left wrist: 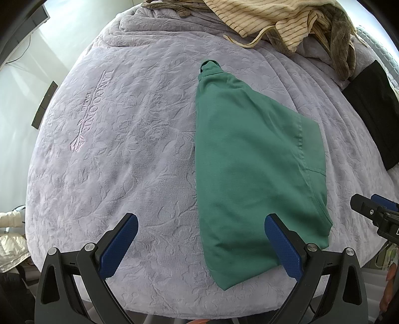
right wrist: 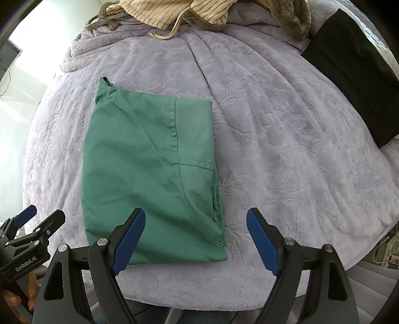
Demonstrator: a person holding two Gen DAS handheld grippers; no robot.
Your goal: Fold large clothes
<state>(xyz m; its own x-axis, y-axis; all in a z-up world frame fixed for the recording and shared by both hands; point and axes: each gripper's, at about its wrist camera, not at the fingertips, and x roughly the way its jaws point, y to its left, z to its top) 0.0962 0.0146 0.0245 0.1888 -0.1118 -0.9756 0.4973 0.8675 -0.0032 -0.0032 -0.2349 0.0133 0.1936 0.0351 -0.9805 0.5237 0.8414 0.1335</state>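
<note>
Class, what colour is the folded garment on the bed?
Green garment; clearest in the right wrist view.

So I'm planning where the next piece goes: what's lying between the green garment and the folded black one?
Only bare lilac bedspread lies between green garment and black garment, per the right wrist view.

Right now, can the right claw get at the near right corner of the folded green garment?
Probably yes. The right claw is open above the green garment, whose near right corner lies between its fingers with nothing on it. The left claw stands off to the side, clear of it.

Striped clothes pile (left wrist: 286,22) cut by top edge; black cloth (right wrist: 354,74) partly out of frame.
</note>
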